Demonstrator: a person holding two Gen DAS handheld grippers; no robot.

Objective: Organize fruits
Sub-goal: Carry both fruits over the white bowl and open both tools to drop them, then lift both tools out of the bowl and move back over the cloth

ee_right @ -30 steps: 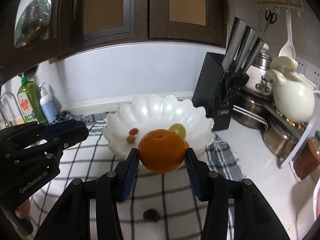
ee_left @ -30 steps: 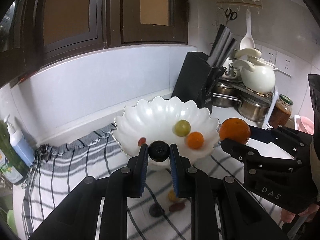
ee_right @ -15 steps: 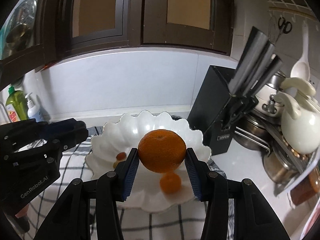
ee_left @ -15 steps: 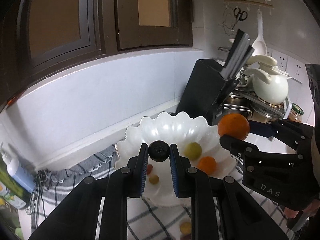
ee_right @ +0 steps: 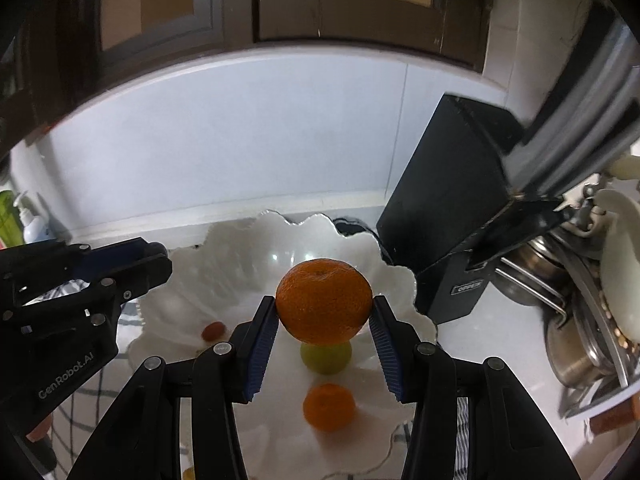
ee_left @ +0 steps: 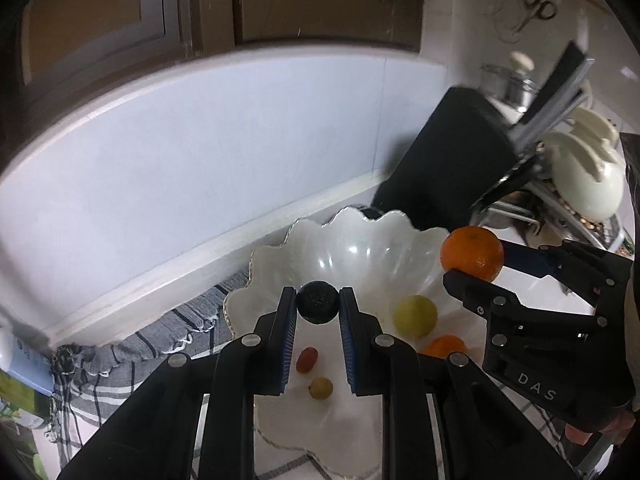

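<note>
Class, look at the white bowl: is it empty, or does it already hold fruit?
Not empty. The white bowl holds a green fruit, a small orange, a red grape and a yellowish grape.

We see the scalloped bowl [ee_left: 400, 236] on the cloth [ee_left: 192, 324], near the counter's back edge. The knife block [ee_right: 452, 216] stands just behind its right rim, with pots [ee_right: 576, 352] further right. Inside lie a round fruit [ee_left: 414, 315], a small citrus [ee_right: 329, 406] before it, and two grapes [ee_left: 307, 359] toward the left.
</note>
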